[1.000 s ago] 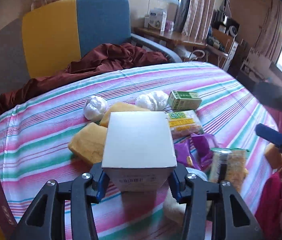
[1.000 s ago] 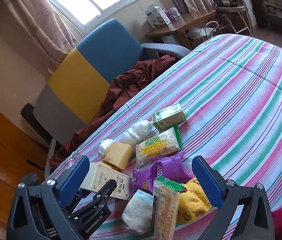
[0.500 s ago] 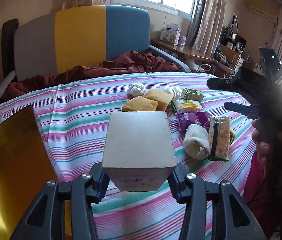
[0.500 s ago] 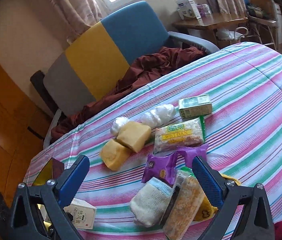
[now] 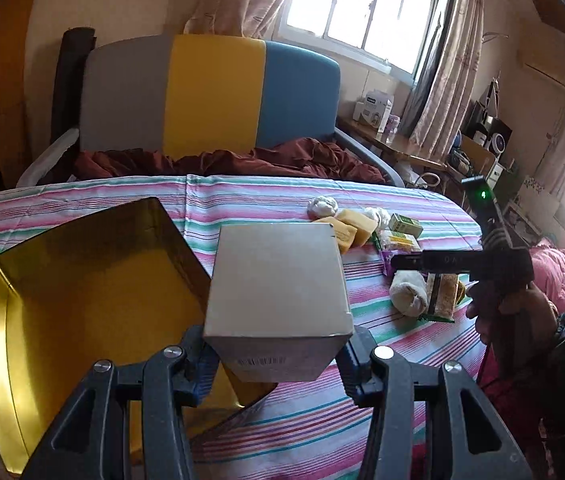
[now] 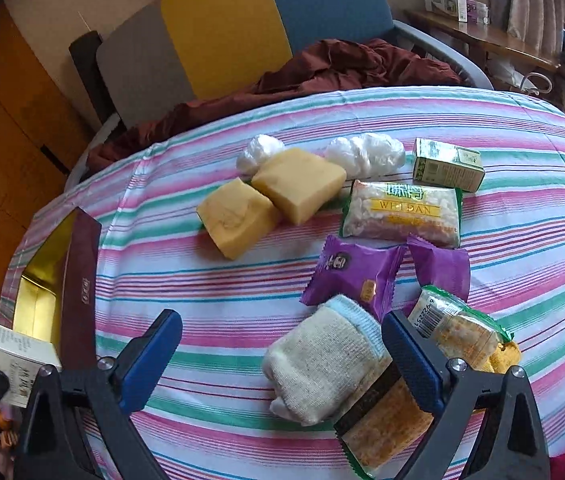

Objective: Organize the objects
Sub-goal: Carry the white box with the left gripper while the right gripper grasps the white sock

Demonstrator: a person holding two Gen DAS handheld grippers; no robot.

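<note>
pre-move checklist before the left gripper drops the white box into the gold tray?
1. Grip on the white box: ok, the left gripper has both pads clamped on its sides.
2. Gold tray open and free inside: ok for the visible part; the box hides its near right corner.
3. Box over the tray: not ok, it hangs over the tray's right edge.
4. Box level: cannot tell.
5. Right gripper out of the way: ok, open over the rolled socks, well to the right of the tray.
6. Striped cloth beside the tray free of strays: ok.
</note>
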